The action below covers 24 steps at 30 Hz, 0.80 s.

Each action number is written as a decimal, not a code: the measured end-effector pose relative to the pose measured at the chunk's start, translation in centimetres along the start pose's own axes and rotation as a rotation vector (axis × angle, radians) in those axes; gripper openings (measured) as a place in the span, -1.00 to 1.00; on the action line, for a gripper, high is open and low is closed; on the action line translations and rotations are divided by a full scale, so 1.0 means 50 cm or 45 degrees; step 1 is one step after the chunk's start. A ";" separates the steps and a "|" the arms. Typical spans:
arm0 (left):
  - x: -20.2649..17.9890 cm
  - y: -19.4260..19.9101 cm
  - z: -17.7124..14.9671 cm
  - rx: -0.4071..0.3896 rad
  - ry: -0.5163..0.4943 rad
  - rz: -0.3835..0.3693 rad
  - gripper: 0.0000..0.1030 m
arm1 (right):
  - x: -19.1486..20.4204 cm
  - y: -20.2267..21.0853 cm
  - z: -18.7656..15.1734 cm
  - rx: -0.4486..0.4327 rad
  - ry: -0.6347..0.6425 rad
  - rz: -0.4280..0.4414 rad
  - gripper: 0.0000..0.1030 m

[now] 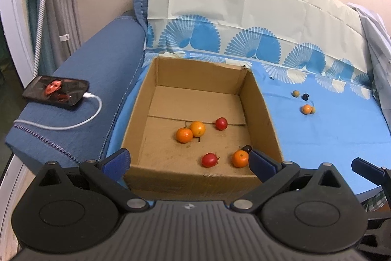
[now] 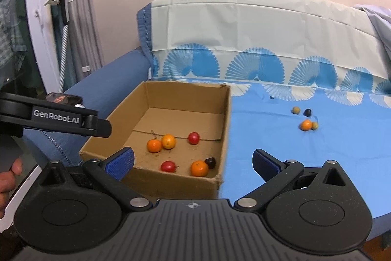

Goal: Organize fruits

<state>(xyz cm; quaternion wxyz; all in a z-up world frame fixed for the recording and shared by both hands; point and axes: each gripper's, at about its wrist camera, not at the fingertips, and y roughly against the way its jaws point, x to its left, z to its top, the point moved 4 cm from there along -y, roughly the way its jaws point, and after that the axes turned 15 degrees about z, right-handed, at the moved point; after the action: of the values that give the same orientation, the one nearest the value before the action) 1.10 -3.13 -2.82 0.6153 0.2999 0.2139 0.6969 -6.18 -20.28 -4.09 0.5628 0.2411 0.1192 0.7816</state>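
Note:
An open cardboard box [image 1: 259, 104] [image 2: 226, 119] rests on the blue sheet. Inside lie three oranges [image 1: 184, 135] [image 2: 199, 168], two red fruits [image 1: 209, 160] [image 2: 193, 138] and a dark fruit [image 2: 210, 162] by the right wall. Out on the sheet to the right sits a cluster: an orange [image 1: 306, 109] [image 2: 306, 125], a dark fruit [image 1: 305, 96] [image 2: 307, 112] and two tan ones [image 1: 296, 93] [image 2: 296, 110]. My left gripper [image 1: 188, 162] hangs open over the box's near edge. My right gripper [image 2: 193, 160] is open too, empty, near the box's front right corner.
A phone [image 1: 56, 91] on a white charging cable lies on the blue armrest [image 1: 97, 60] left of the box. The sofa back [image 2: 244, 23] rises behind. A person's hand [image 2: 9, 177] holds the left gripper at the left edge of the right wrist view.

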 end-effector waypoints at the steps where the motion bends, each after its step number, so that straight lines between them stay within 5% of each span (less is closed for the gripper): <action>1: -0.009 -0.003 0.006 -0.003 -0.009 -0.003 0.99 | -0.010 0.000 0.002 -0.005 -0.007 -0.011 0.98; 12: -0.197 -0.045 0.085 -0.018 -0.163 -0.113 0.99 | -0.230 0.014 0.011 -0.056 -0.124 -0.250 0.98; 24: -0.623 -0.235 0.182 0.034 -0.377 -0.419 1.00 | -0.642 -0.031 0.001 -0.080 -0.290 -0.634 0.98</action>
<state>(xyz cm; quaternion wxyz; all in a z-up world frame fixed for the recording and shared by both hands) 17.79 -32.71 -8.86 0.7415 0.3681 0.1765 0.5324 3.17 -49.86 -12.54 0.7546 0.2729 0.0865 0.5904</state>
